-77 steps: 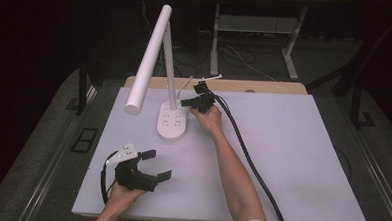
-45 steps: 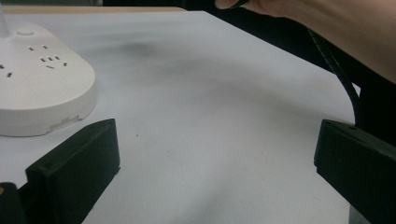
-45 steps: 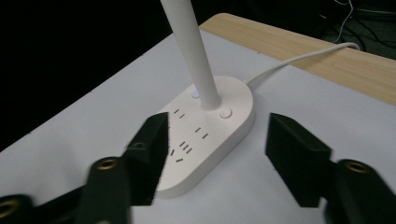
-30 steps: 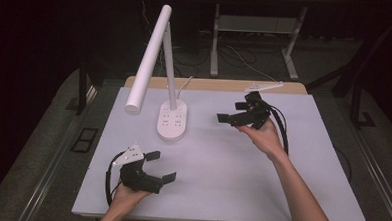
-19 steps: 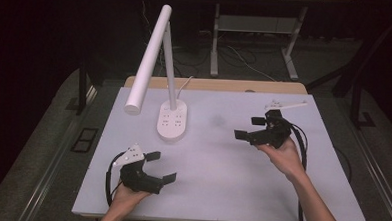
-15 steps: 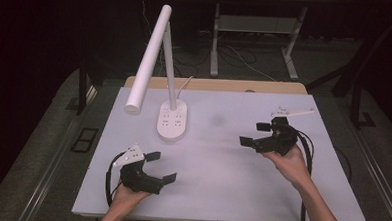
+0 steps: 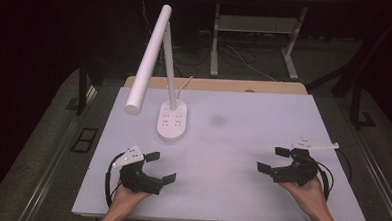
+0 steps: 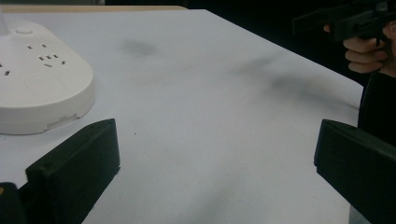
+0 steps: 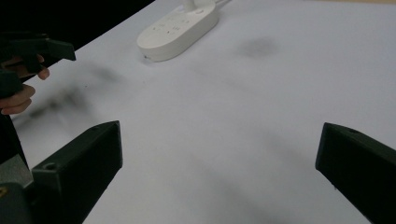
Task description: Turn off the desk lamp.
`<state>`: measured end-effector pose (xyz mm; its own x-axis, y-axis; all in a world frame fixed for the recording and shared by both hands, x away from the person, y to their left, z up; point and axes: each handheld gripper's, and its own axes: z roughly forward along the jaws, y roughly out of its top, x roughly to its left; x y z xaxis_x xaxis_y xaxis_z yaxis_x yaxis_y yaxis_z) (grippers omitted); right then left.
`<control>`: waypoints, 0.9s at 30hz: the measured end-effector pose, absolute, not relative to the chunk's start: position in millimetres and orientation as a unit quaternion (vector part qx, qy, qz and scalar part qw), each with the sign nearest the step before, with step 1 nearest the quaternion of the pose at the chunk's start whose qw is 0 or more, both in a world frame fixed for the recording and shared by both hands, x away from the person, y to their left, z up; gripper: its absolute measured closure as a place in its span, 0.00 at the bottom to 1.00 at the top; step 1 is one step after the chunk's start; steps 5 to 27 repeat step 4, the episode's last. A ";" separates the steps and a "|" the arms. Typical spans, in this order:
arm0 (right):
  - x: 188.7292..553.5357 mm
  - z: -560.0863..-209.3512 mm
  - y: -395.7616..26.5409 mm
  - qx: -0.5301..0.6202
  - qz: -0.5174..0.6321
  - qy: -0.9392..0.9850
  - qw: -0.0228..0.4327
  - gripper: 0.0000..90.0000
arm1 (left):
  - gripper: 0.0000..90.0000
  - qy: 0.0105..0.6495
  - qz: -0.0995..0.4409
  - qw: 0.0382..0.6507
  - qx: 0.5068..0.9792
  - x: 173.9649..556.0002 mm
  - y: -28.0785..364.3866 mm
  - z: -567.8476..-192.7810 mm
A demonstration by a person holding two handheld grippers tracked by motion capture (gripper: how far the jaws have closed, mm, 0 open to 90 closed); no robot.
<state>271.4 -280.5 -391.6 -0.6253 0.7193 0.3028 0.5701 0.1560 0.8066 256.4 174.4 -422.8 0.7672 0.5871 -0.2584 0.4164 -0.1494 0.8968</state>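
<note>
A white desk lamp stands on its oval base at the back left of the white table; the base carries socket slots and appears again as the lamp base and the lamp base. My left gripper rests near the front left edge, open and holding nothing. My right gripper sits low at the front right, open and holding nothing, pointing left. In the left gripper view the jaws stand wide apart over bare table, and the same holds in the right gripper view.
A faint grey smudge marks the table's middle. A wooden strip runs along the far edge, with a dark floor, cables and a desk frame beyond. Black cables trail from both grippers off the front edge.
My right gripper has drawn away from the lamp base, travelling right and toward the front edge, and now sits low at the front right. The left gripper has stayed put.
</note>
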 end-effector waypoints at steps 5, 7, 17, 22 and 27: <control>259.4 -402.0 -288.5 0.438 0.493 0.748 0.078 0.01 | 0.00 0.332 0.076 0.560 0.755 256.5 174.3 -422.7; 259.4 -402.0 -288.5 0.438 0.493 0.748 0.078 0.01 | 0.00 0.332 0.076 0.560 0.755 256.5 174.3 -422.7; 259.4 -402.0 -288.5 0.438 0.493 0.748 0.078 0.01 | 0.00 0.332 0.076 0.560 0.755 256.5 174.3 -422.7; 259.4 -402.0 -288.5 0.438 0.493 0.748 0.078 0.01 | 0.00 0.332 0.076 0.560 0.755 256.5 174.3 -422.7; 259.4 -402.0 -288.5 0.438 0.493 0.748 0.078 0.01 | 0.00 0.332 0.076 0.560 0.755 256.5 174.3 -422.7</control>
